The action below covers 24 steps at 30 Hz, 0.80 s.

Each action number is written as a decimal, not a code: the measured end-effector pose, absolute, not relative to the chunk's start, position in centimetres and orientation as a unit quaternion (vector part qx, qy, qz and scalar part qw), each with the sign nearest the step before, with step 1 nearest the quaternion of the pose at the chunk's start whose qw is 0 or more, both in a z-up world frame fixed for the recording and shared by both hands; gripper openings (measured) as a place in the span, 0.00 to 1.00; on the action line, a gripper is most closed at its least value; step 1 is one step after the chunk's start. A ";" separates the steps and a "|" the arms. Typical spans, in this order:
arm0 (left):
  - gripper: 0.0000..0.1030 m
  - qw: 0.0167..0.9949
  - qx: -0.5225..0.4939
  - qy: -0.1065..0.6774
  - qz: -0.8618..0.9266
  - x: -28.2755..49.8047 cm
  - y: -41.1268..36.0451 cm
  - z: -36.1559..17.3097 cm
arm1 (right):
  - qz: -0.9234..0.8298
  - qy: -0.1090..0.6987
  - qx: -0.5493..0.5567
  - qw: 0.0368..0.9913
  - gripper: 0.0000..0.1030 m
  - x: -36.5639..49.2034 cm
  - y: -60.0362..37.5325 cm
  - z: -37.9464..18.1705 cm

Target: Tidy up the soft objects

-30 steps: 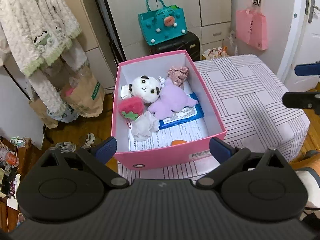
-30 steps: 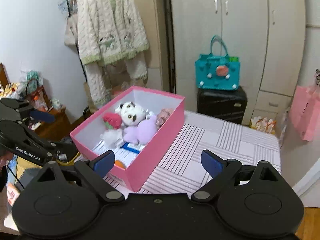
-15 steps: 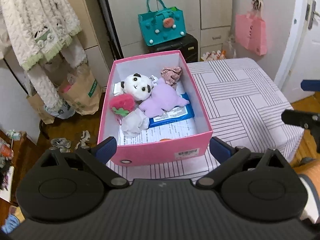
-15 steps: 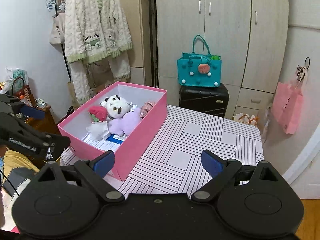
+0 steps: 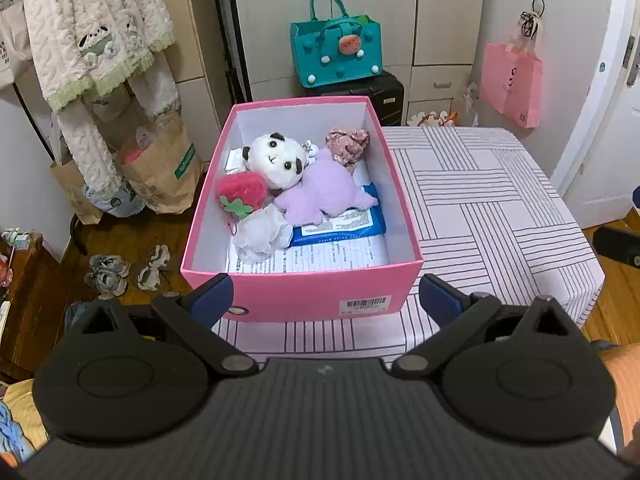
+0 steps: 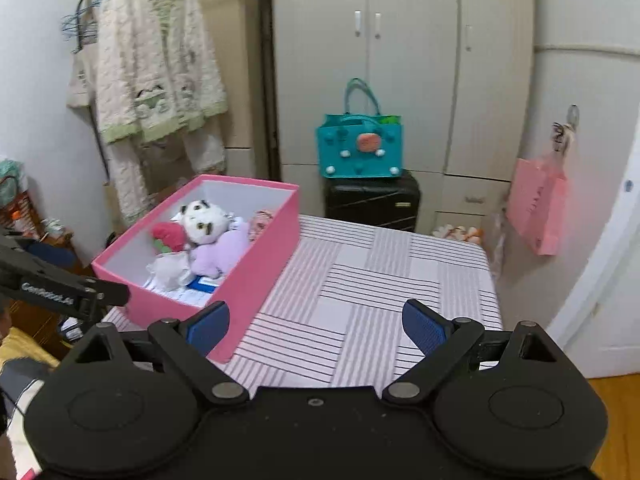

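A pink box (image 5: 316,296) (image 6: 264,256) stands on the left side of a striped table (image 5: 488,216) (image 6: 384,280). Inside lie a panda plush (image 5: 274,160) (image 6: 206,222), a red strawberry plush (image 5: 240,192) (image 6: 170,236), a purple plush (image 5: 324,196) (image 6: 218,254), a white soft toy (image 5: 262,236) (image 6: 170,272), a pink floral scrunchie (image 5: 346,144) and a blue wipes pack (image 5: 344,226) on printed paper. My left gripper (image 5: 326,300) hangs open just in front of the box's near wall, holding nothing. My right gripper (image 6: 316,326) is open over the table's near edge, right of the box.
A teal bag (image 5: 336,50) sits on a black suitcase (image 5: 376,94) behind the table. A pink bag (image 5: 512,80) hangs at the right by a white door. A fluffy robe (image 5: 92,36) and paper bags (image 5: 160,164) stand left. Slippers (image 5: 108,272) lie on the floor.
Both grippers have pulled back and risen from the box, so it looks smaller and farther. The toys in the box have not moved. Both stay open.
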<state>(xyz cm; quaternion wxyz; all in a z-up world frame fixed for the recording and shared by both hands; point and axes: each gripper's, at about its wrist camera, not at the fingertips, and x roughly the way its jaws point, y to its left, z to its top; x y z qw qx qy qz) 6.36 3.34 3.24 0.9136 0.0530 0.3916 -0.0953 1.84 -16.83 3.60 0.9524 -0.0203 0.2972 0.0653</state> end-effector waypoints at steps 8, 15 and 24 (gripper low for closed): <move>0.98 0.914 0.029 0.391 -0.099 6.1 3.2 2.6 | 0.044 0.295 -0.001 0.955 0.93 1.4 -17.5 3.4; 0.98 0.919 0.029 0.382 -0.087 5.6 2.8 2.1 | 0.038 0.295 -0.006 0.955 0.93 1.1 -17.4 3.0; 0.98 0.924 0.029 0.371 -0.088 4.8 2.4 2.2 | 0.029 0.294 -0.006 0.955 0.93 0.8 -17.4 2.8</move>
